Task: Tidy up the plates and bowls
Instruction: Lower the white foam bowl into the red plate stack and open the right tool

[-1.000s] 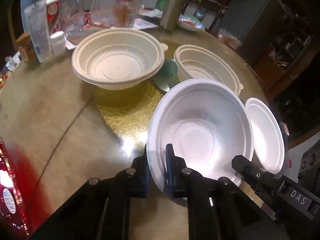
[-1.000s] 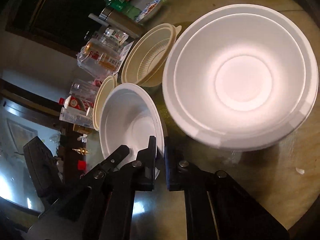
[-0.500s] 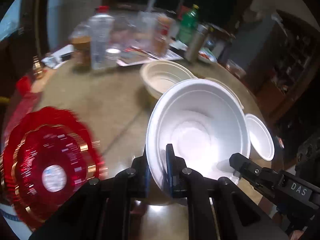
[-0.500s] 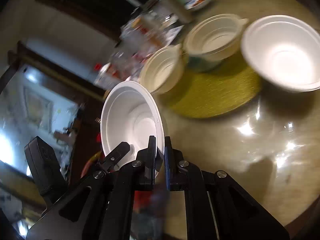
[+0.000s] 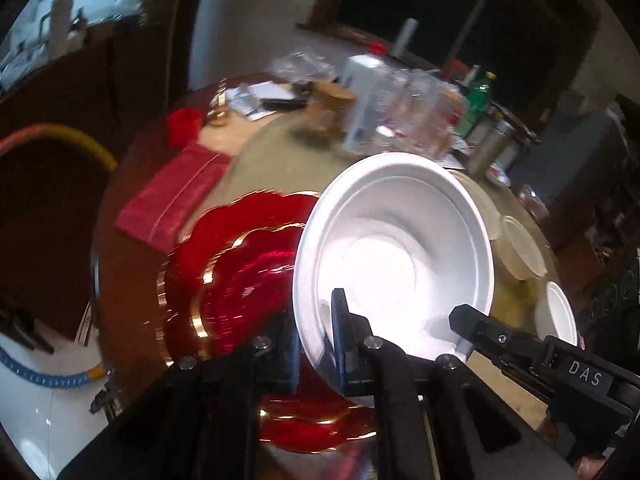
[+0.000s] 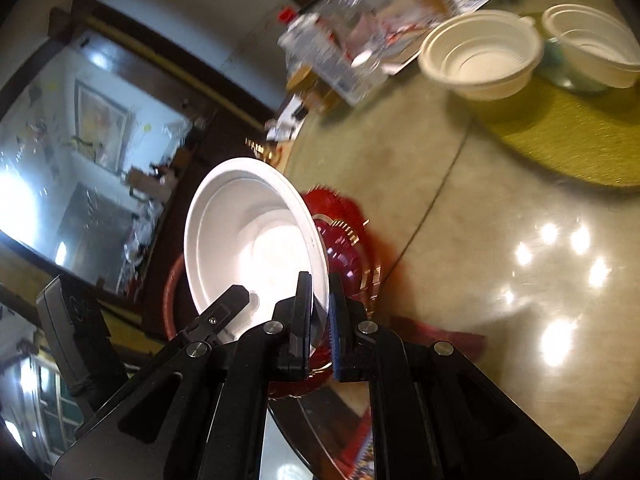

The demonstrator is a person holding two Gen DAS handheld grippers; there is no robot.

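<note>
We hold one white bowl [image 5: 400, 256] by its rim with both tongs: our left tongs [image 5: 316, 344] clenched at its 7 o'clock edge, our right tongs [image 6: 320, 312] clenched on the opposite side. It tilts above the red plate [image 5: 232, 280] on the table [image 6: 500, 200]; cream bowls [image 6: 480, 54] sit at 1 o'clock

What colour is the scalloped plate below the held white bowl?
Red with gold trim; the scalloped plate shows best in the left wrist view, though blurred.
</note>
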